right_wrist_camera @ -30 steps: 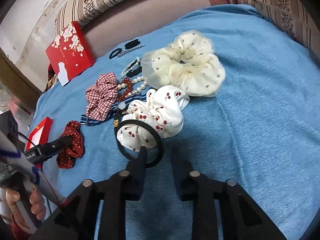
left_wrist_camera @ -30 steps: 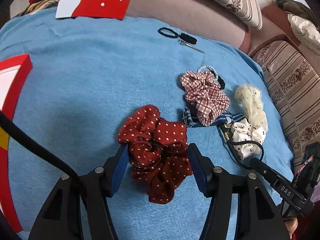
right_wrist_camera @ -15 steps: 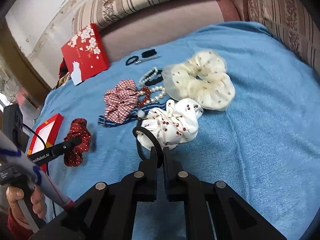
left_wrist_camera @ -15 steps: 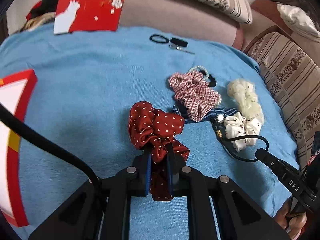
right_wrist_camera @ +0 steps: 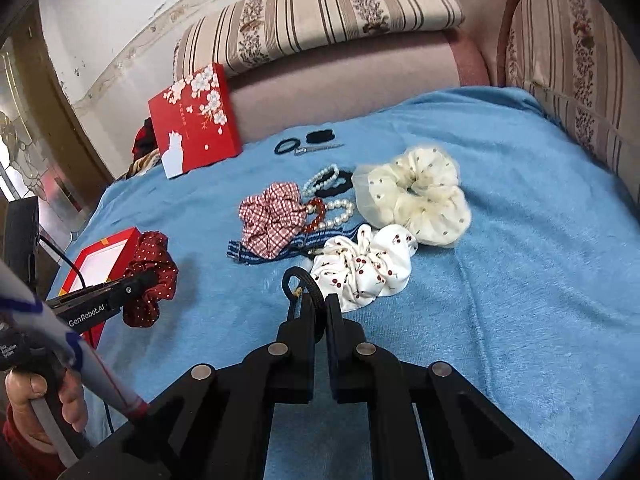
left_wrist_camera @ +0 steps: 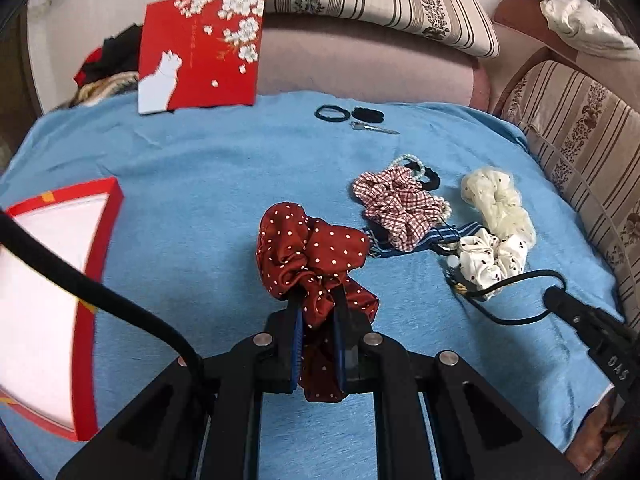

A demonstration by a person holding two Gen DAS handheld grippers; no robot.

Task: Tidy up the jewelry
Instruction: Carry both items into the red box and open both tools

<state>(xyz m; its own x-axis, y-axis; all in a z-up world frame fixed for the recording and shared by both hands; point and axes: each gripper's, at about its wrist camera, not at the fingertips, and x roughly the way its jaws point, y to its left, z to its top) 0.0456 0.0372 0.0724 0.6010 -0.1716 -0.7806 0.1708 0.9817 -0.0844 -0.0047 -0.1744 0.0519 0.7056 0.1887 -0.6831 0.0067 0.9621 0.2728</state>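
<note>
My left gripper point(left_wrist_camera: 316, 300) is shut on a red polka-dot scrunchie point(left_wrist_camera: 312, 248), which hangs bunched between the blue pads just above the blue blanket. In the right wrist view the same scrunchie point(right_wrist_camera: 154, 264) hangs from that gripper point(right_wrist_camera: 148, 280) beside the open red box point(right_wrist_camera: 128, 240). My right gripper point(right_wrist_camera: 320, 304) is shut on a thin black hair tie point(right_wrist_camera: 298, 276), whose loop rises beside the cherry-print scrunchie point(right_wrist_camera: 364, 264). The left wrist view shows this tie point(left_wrist_camera: 516, 300) looped from the right gripper point(left_wrist_camera: 560, 300).
A plaid scrunchie point(right_wrist_camera: 272, 216), pearl bracelets point(right_wrist_camera: 340, 212), a striped band and a cream scrunchie point(right_wrist_camera: 416, 196) lie clustered mid-blanket. Black ties and a clip point(left_wrist_camera: 348, 114) lie farther back. The red lid point(left_wrist_camera: 200, 52) leans on the sofa. A hand point(right_wrist_camera: 32, 404) holds the left handle.
Both grippers went from open to shut, the left on the red scrunchie and the right on the black hair tie. Both then rose, lifting their items off the blanket.
</note>
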